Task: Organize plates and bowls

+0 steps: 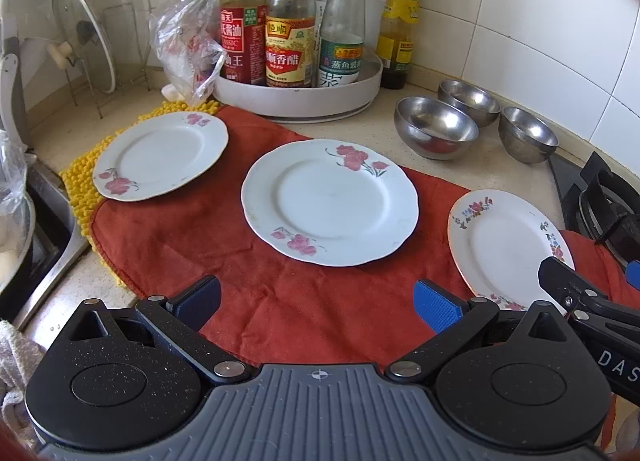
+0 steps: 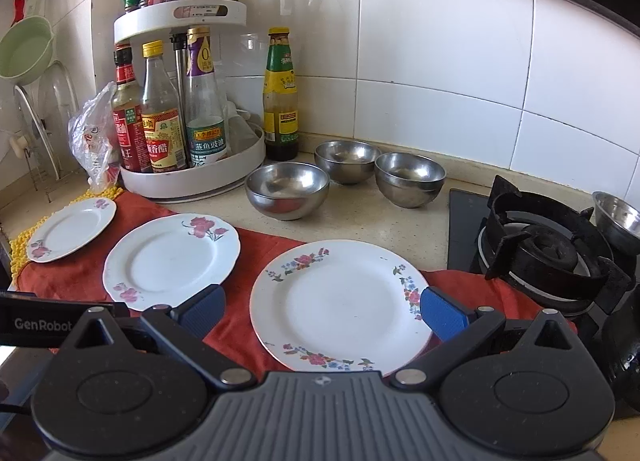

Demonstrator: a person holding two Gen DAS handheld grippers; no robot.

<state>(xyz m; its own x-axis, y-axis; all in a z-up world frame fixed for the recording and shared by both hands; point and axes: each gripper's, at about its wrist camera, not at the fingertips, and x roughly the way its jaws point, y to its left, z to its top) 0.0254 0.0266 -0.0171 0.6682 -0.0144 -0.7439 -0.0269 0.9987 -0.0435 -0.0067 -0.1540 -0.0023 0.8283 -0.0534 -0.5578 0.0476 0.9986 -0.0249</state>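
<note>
Three white floral plates lie on a red cloth [image 1: 280,301]: a left plate [image 1: 160,157] [image 2: 70,229], a middle plate [image 1: 330,201] [image 2: 172,257] and a right plate [image 1: 508,245] [image 2: 340,305]. Three steel bowls stand behind them on the counter: [image 1: 436,127], [image 1: 468,101], [image 1: 528,135]; in the right wrist view they show as [image 2: 287,191], [image 2: 347,161], [image 2: 410,179]. My left gripper [image 1: 316,307] is open and empty, low over the cloth in front of the middle plate. My right gripper [image 2: 322,311] is open and empty, its fingers either side of the right plate.
A white turntable [image 1: 296,97] [image 2: 192,181] carries several sauce bottles; another bottle [image 1: 398,21] stands beside it. A plastic bag [image 1: 188,37] and a lid rack [image 1: 86,41] are at the back left. A gas burner [image 2: 548,249] is at the right, a sink [image 1: 40,221] at the left.
</note>
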